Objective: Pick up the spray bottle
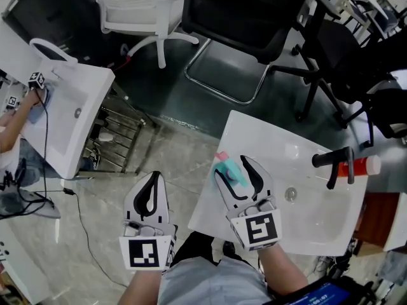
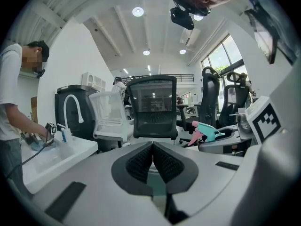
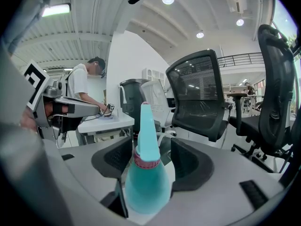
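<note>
A teal spray bottle (image 1: 233, 170) with a pink trigger stands on the near left rim of a white sink (image 1: 318, 224). My right gripper (image 1: 232, 166) reaches along that rim with a jaw on each side of the bottle. In the right gripper view the bottle (image 3: 143, 173) fills the space between the pads (image 3: 117, 159), and a gap shows beside its neck. My left gripper (image 1: 154, 176) hangs over the floor left of the sink, its pads (image 2: 141, 161) together with nothing between them. The left gripper view shows the bottle (image 2: 207, 130) off to the right.
A black faucet (image 1: 334, 161) and a red bottle (image 1: 359, 166) sit at the sink's far right. A second white sink (image 1: 70, 116) stands at the left, where a person's hand works. Black office chairs (image 1: 241, 11) and a white chair (image 1: 140, 5) stand beyond.
</note>
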`<state>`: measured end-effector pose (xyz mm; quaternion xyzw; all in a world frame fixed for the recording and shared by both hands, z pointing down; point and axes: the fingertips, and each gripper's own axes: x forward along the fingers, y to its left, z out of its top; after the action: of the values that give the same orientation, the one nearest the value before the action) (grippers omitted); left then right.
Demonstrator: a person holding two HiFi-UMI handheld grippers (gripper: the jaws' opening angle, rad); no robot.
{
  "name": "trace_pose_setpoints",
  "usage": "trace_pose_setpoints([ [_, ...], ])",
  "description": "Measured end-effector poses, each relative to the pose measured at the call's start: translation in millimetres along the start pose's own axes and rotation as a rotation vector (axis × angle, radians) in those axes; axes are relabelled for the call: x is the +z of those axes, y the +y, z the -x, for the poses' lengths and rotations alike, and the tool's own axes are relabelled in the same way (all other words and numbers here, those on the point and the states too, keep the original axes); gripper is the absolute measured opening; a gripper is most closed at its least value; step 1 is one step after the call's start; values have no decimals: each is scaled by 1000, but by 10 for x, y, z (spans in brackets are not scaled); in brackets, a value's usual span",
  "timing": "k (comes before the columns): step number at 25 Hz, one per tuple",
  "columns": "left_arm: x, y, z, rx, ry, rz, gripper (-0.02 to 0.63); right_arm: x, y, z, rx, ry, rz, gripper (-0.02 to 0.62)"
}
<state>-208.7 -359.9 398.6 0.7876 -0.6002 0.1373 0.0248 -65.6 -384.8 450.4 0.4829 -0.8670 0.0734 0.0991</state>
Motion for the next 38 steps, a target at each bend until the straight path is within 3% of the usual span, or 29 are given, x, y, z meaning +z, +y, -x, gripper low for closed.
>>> trace_pose_setpoints([
  [18,-18,20,-16,3,5,-2,17,-52,23,-32,-1,13,6,201],
  [32,-40,67,-16,6,8,-15,16,-58,24,-57,-7,13,7,196],
  [38,-19,69,-22,8,14,-6,16,-26,32,-58,4,10,-6,229],
])
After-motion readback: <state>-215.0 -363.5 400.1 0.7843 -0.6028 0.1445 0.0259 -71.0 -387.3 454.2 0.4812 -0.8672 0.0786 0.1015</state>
